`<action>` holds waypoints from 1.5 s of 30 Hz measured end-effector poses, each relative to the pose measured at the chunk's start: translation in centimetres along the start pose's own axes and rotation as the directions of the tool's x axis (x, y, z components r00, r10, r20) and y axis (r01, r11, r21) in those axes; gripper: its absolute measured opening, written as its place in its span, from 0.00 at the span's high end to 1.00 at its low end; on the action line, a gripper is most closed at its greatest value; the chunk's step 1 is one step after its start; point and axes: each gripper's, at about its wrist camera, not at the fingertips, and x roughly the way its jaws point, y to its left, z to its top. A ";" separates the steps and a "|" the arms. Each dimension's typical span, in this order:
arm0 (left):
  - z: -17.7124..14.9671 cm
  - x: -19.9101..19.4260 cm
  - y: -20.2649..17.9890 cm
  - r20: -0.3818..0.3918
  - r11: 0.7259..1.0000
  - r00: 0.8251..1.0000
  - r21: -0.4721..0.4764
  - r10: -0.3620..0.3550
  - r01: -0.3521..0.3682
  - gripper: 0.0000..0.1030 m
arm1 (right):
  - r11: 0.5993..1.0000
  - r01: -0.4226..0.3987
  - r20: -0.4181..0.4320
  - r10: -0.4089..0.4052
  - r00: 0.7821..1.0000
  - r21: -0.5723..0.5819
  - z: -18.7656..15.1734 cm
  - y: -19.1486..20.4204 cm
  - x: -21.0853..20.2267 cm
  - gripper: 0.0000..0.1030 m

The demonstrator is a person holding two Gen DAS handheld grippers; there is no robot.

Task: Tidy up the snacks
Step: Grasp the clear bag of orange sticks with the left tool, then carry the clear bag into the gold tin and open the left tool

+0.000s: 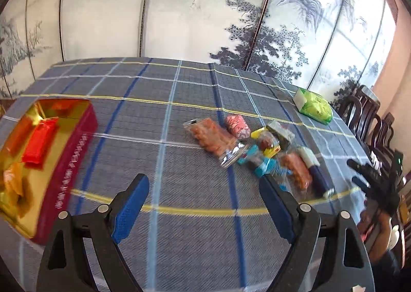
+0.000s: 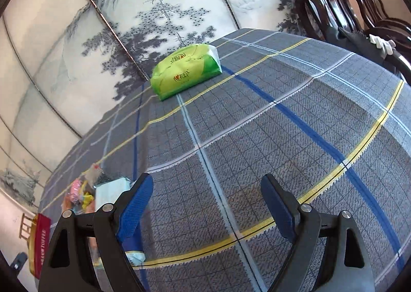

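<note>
A red box with a gold inside (image 1: 74,148) sits at the left of the table and holds a red packet (image 1: 38,143) and orange packets. A pile of loose snack packets (image 1: 257,148) lies right of centre, with a clear pack of orange snacks (image 1: 213,138) and a teal packet (image 1: 267,166). My left gripper (image 1: 204,184) is open and empty above the cloth, between box and pile. My right gripper (image 2: 206,184) is open and empty over the bare cloth; the pile (image 2: 84,194) and the red box (image 2: 39,243) show at its far left.
A green tissue pack (image 1: 314,107) lies at the table's far right, also in the right wrist view (image 2: 185,71). The table wears a grey plaid cloth (image 1: 179,102). Dark wooden chairs (image 2: 341,7) stand beyond the right edge. A painted folding screen (image 1: 179,9) stands behind.
</note>
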 end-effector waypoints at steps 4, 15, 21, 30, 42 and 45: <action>2.7 7.0 -2.5 -0.059 0.995 0.995 -0.056 0.077 -0.080 0.18 | 0.999 -0.033 -0.024 0.033 0.999 -0.018 -0.1 -0.6 0.4 0.16; 3.1 13.5 -3.1 -0.131 0.983 0.975 -0.031 0.178 -0.184 0.57 | 0.994 -0.112 0.004 0.111 0.994 0.021 -0.2 -3.0 -0.2 0.16; 2.7 11.7 -3.2 -0.094 0.985 0.985 0.103 0.148 -0.138 0.67 | 0.992 -0.125 -0.003 0.125 0.992 0.013 -0.2 -3.0 -0.2 0.15; 4.5 6.1 -3.6 0.038 0.951 0.980 0.237 0.196 -0.200 0.67 | 0.993 -0.121 -0.011 0.121 0.993 0.014 -0.2 -3.1 0.0 0.15; 7.7 2.4 1.0 0.117 0.938 0.955 0.189 0.274 -0.292 0.67 | 0.995 -0.103 -0.023 0.103 0.994 0.011 -0.1 -3.0 0.4 0.14; 8.1 1.7 3.0 0.121 0.936 0.948 0.164 0.294 -0.311 0.67 | 0.995 -0.104 -0.022 0.104 0.994 0.012 -0.2 -3.0 0.4 0.14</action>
